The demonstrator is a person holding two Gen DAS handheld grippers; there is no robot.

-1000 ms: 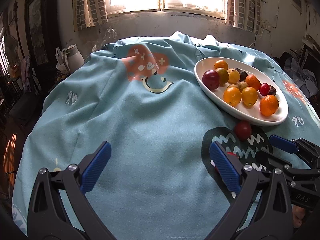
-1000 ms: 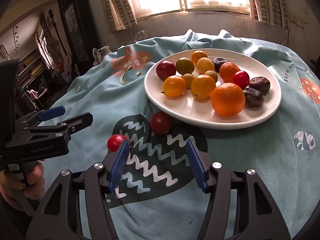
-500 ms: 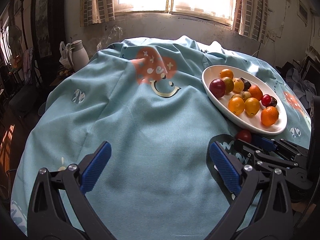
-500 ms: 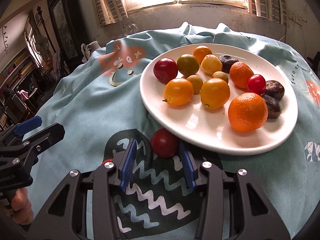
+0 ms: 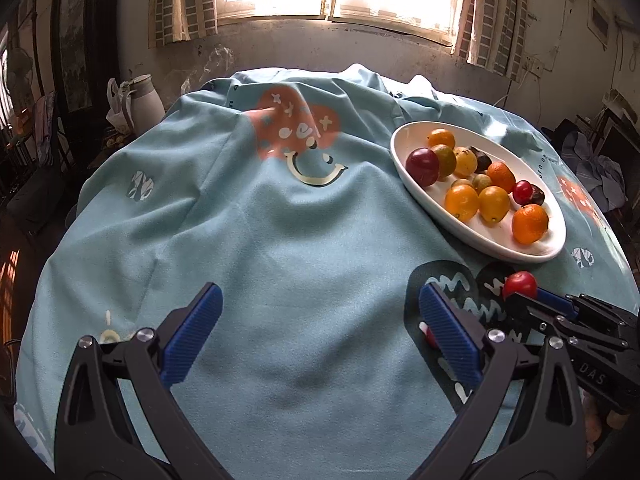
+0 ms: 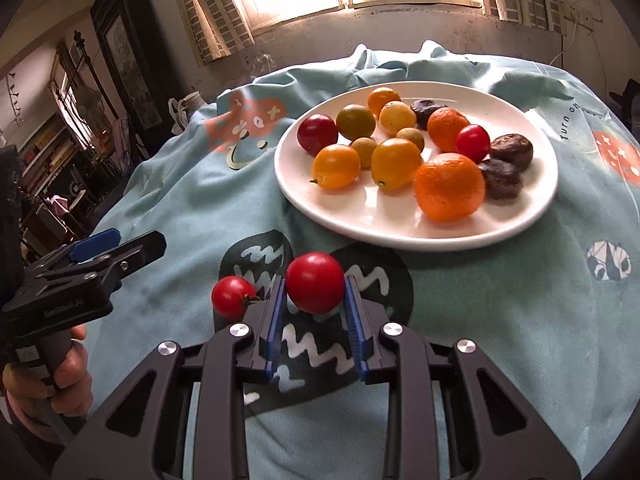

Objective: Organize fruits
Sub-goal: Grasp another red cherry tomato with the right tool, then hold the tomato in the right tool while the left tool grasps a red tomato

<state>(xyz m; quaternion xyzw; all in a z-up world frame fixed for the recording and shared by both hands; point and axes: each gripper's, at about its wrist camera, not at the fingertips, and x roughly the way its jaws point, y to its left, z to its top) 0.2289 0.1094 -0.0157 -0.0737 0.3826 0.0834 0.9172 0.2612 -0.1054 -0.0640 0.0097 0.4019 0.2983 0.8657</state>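
Observation:
My right gripper [image 6: 315,286] is shut on a red tomato [image 6: 315,282] and holds it just above the cloth, short of the white oval plate [image 6: 360,216]. The plate holds several fruits: oranges, yellow and red tomatoes, dark fruits. A smaller red tomato [image 6: 233,297] lies on the cloth just left of my right gripper. In the left wrist view the held tomato [image 5: 519,285] sits at the tip of the right gripper, below the plate [image 5: 460,226]. My left gripper [image 5: 320,314] is open and empty over bare cloth; the small tomato [image 5: 430,334] peeks from behind its right finger.
A light blue printed cloth [image 5: 280,220] covers the round table. A white jug [image 5: 146,96] stands beyond the far left edge. A window and wall are behind; dark furniture stands at the left.
My right gripper moved forward to the larger red tomato, closed on it and lifted it slightly. My left gripper drew back a little and stayed open.

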